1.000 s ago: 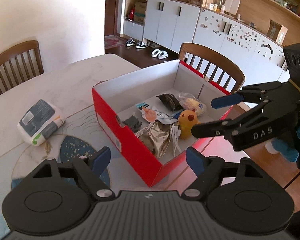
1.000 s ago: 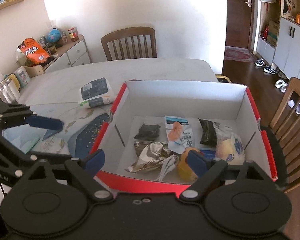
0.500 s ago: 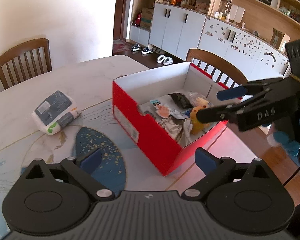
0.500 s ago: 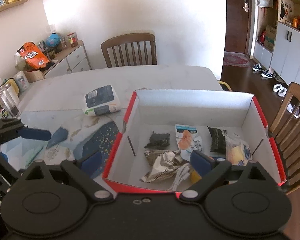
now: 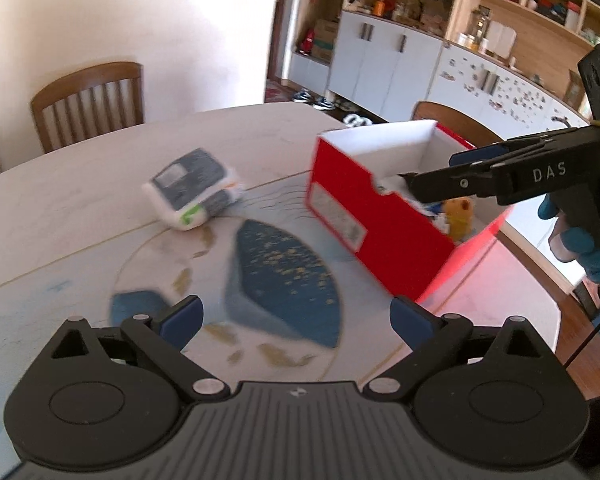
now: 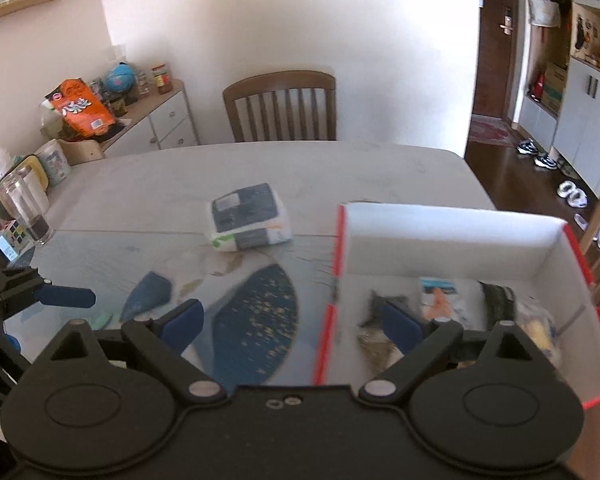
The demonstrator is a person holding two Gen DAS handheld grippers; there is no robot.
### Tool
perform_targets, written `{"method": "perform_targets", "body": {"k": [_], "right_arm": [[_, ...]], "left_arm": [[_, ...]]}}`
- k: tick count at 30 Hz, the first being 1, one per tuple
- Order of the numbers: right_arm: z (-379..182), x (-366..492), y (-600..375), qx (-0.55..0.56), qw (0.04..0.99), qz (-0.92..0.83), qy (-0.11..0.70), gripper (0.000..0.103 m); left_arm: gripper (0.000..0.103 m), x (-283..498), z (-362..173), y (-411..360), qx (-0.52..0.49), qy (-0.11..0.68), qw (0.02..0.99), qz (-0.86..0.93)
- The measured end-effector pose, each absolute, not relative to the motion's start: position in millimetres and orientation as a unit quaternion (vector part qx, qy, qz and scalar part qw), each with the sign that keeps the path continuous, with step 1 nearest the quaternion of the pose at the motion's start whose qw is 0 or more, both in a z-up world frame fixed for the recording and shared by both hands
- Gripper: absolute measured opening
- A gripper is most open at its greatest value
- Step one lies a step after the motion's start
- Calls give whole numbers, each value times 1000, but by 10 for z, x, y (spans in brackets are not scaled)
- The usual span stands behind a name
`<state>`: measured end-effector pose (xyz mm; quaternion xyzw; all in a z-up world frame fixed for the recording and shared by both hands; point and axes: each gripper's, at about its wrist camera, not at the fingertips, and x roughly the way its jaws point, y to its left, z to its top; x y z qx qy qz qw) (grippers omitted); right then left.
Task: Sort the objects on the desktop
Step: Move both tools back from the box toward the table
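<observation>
Left wrist view: the left claw hangs wide and empty above the table, its jaws just having opened. The right claw, also wide and empty, hovers beside the red box. A tissue pack lies near the box

Both wrist views look steeply down over their own fingers at the table; they share the red box and tissue pack (close, blurred).
</observation>
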<state>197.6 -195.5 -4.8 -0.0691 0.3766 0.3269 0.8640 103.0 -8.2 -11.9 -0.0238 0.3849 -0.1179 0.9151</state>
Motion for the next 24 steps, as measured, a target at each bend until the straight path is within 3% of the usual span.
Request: {"method": "perform_targets", "body": {"k": [24], "right_arm": [[-407,2068,-862,-75,859,329,385,98]], "left_arm": [[100,927,-702,942,-65,427,900,-66]]}}
